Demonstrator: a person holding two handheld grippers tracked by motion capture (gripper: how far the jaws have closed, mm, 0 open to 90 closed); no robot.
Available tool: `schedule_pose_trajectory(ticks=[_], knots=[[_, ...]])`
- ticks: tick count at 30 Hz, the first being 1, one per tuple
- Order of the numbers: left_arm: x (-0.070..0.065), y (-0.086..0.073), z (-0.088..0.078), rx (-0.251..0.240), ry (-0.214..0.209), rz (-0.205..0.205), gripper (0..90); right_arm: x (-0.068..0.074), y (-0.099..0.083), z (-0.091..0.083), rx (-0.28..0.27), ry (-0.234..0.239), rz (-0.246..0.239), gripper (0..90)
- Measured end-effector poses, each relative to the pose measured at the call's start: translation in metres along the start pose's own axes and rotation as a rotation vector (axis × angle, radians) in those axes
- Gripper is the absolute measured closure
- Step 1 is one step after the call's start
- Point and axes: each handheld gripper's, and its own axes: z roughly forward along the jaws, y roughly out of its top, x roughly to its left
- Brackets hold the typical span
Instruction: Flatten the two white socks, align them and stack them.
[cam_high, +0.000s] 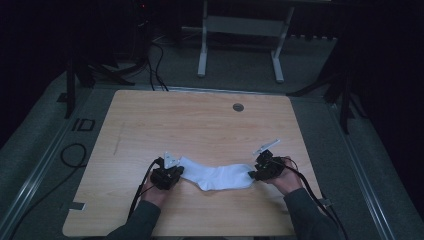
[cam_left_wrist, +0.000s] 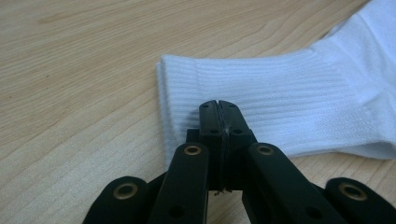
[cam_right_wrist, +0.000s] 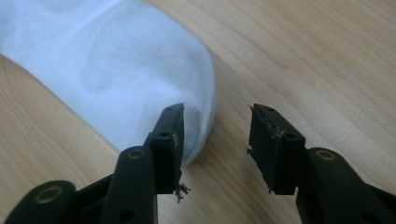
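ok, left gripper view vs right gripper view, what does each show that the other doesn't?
Left gripper view: the ribbed cuff end of the white sock, with the left tongs shut on its edge. Right gripper view: the smooth, rounded toe end of the sock, with the right tongs open, one jaw against the toe and the other over bare wood. Both share the sock lying flat on the light wooden table.

White sock (cam_high: 220, 176), lying flat, bent, near table's front edge
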Motion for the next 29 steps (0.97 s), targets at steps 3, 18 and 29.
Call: schedule_pose_trajectory(ticks=[3, 18, 29], knots=[[0.001, -0.001, 0.0, -0.006, -0.014, -0.022, 87.1, 0.0, 0.001, -0.005, -0.021, -0.004, 0.007, 51.5], [0.006, 0.002, -0.007, -0.027, -0.033, -0.046, 82.4, 0.001, 0.005, -0.016, -0.082, 0.019, 0.01, 47.8], [0.01, 0.005, -0.019, -0.065, -0.019, -0.053, 82.1, -0.001, 0.005, -0.019, -0.103, 0.009, 0.017, 47.8]])
